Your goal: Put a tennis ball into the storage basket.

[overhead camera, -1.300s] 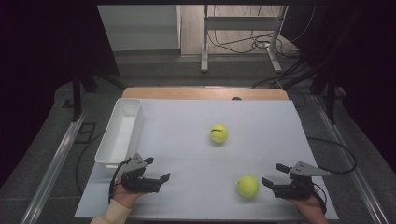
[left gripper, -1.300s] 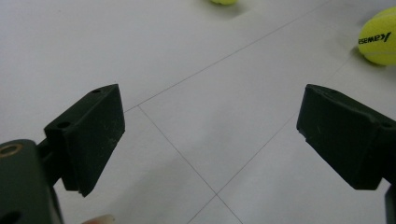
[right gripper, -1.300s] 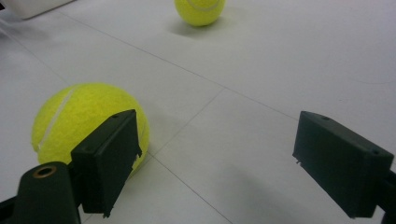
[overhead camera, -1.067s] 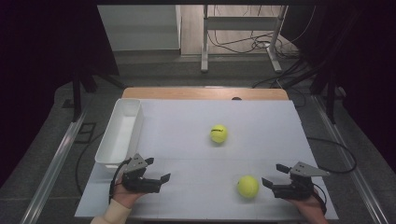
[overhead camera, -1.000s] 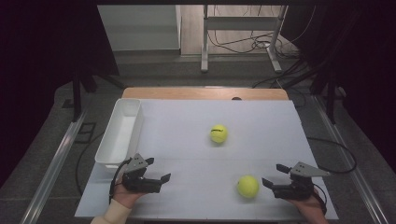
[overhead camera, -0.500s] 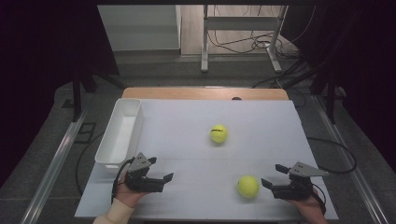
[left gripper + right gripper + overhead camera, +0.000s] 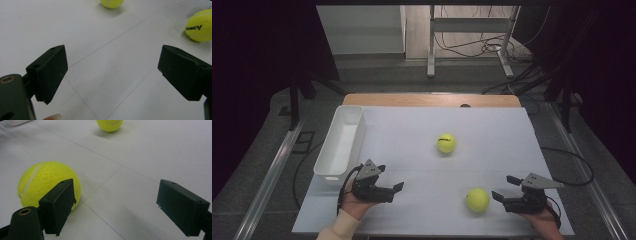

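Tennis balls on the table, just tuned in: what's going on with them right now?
A person holds a claw in each hand at the near edge of the white table. Both claws are open and hold nothing. The right claw sits just beside the nearer tennis ball, which lies outside its jaws. The left claw points across the table toward that ball. The farther tennis ball lies untouched mid-table, and the white bin at the left has no ball in it.
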`<action>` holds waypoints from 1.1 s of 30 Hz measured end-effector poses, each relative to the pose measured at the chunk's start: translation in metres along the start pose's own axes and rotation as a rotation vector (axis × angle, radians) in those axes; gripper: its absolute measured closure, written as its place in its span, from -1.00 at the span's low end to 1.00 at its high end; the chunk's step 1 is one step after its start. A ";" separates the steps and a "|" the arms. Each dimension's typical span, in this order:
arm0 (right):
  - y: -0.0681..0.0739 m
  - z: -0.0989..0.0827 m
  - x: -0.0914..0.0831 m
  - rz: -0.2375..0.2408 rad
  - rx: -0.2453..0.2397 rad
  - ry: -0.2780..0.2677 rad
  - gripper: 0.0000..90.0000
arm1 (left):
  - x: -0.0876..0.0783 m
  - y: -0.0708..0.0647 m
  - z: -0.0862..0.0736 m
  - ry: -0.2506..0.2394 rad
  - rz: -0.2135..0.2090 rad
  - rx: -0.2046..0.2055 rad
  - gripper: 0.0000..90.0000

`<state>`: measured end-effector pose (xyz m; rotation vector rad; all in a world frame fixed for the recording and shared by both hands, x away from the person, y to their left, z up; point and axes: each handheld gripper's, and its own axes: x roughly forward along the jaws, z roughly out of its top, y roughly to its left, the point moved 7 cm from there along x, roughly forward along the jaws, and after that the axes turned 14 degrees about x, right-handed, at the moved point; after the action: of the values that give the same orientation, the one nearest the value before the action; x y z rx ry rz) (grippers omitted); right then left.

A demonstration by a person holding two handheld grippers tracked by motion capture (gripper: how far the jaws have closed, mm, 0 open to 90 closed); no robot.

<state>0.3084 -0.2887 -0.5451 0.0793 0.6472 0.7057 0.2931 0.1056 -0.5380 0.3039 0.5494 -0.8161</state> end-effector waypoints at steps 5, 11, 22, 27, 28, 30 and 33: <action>-0.001 0.000 0.002 0.011 0.006 0.000 -0.65 | 0.006 0.000 0.010 -0.003 -0.008 0.000 -0.82; 0.001 0.002 0.005 0.034 0.010 0.002 -0.65 | 0.014 0.004 0.017 -0.001 -0.004 -0.004 -0.82; 0.002 0.003 0.007 0.028 0.009 0.010 -0.65 | 0.022 0.008 0.031 -0.028 -0.028 -0.042 -0.82; 0.002 0.002 0.010 0.018 0.010 0.015 -0.65 | 0.031 0.003 0.041 -0.027 -0.050 -0.014 -0.82; 0.002 0.002 0.011 0.015 0.011 0.018 -0.65 | 0.033 0.002 0.043 -0.026 -0.054 -0.008 -0.82; 0.002 0.002 0.012 0.017 0.008 0.021 -0.65 | 0.038 -0.001 0.046 -0.022 -0.060 0.000 -0.82; 0.002 0.002 0.012 0.017 0.007 0.022 -0.65 | 0.041 -0.003 0.049 -0.019 -0.066 0.004 -0.82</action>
<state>0.3151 -0.2794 -0.5490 0.0838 0.6704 0.7214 0.3309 0.0567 -0.5215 0.2830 0.5424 -0.8837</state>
